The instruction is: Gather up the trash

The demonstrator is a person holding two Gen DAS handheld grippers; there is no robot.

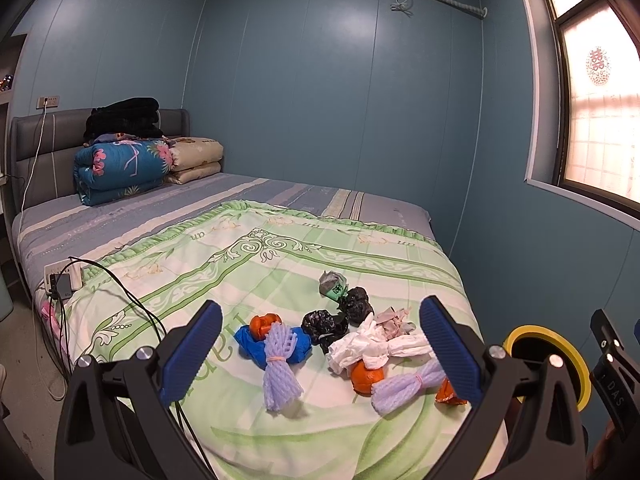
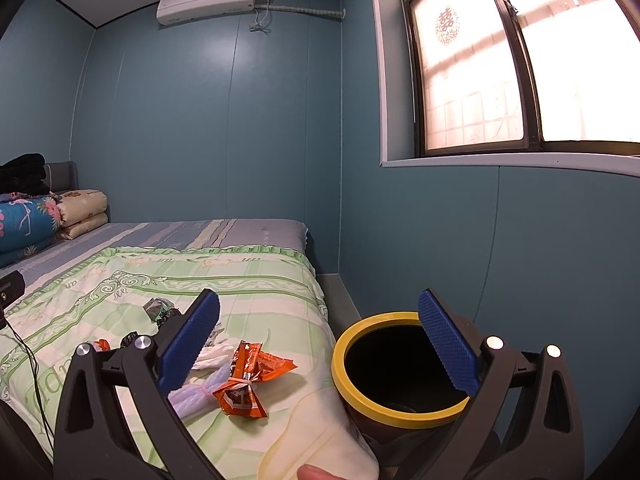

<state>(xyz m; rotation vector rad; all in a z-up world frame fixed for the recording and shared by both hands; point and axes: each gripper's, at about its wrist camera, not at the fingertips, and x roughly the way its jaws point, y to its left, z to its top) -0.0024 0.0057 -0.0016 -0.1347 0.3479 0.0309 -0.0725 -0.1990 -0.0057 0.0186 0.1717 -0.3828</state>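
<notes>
Both the left gripper (image 1: 320,344) and the right gripper (image 2: 320,346) hover wide open and hold nothing, while the trash (image 1: 340,340) lies scattered near the bed's (image 1: 280,248) foot-end right corner, just beside the yellow-rimmed bin (image 2: 340,364) off that edge. The best first pick is probably the orange wrapper (image 2: 240,392) nearest the bin: close on its tied middle, lift clear of the quilt and release over the opening.

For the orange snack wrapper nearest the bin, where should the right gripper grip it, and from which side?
Grip the orange snack wrapper at its pinched waist, where a band cinches it and both ends flare out. Coming from above with the open right gripper looks best, since it lies flat on the quilt beside the yellow-rimmed bin.
</notes>
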